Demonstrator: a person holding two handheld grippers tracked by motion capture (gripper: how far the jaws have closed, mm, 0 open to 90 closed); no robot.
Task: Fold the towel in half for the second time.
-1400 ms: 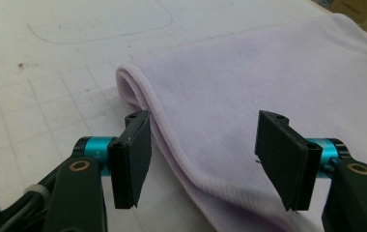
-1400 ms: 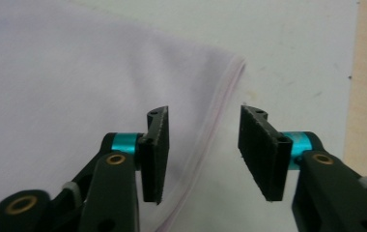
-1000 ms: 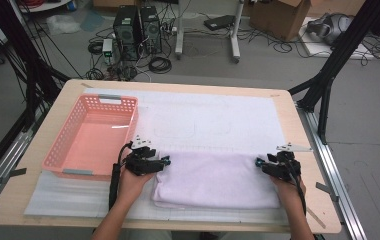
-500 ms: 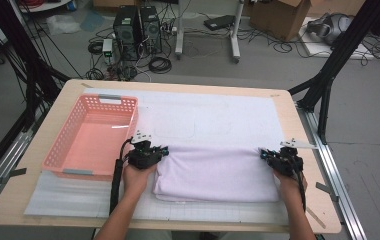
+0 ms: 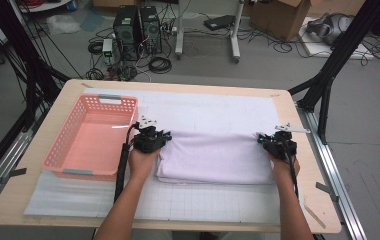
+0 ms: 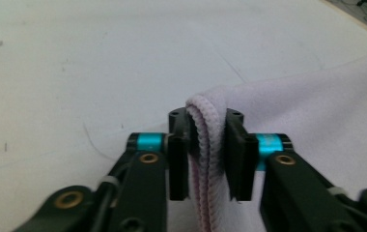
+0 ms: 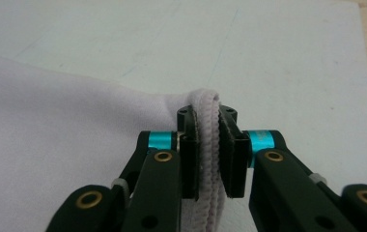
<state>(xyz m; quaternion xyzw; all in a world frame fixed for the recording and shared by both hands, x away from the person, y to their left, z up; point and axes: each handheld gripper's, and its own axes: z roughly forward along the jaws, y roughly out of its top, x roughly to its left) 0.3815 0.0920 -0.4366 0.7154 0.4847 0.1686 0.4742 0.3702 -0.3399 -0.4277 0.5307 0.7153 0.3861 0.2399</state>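
Across the bench [image 5: 298, 210] lies a white mat [image 5: 213, 112], and on its near half I have the pale towel [image 5: 215, 157] spread, folded, its far edge now run straight between my two grippers. A second ago that edge sat nearer to me and the towel showed a wider face; since then I have carried both corners away from me, so the towel looks narrower front to back and its near edge has crept up from the bench's near edge. The pink basket [image 5: 58, 157] stands untouched by the left edge. My left gripper [image 5: 150, 139] is at the towel's far left corner, the right gripper [image 5: 277, 144] at its far right corner. In the left gripper view the hemmed corner [image 6: 205, 135] stands doubled between the pads, the jaws narrowed on it and pinching; over the last second they snapped in and have just eased out a little, yet the cloth stays between them. The right gripper view shows the same: its corner [image 7: 208, 140] is clamped, after a like squeeze and slight release. I judge both grips sound, so the fold can go on.
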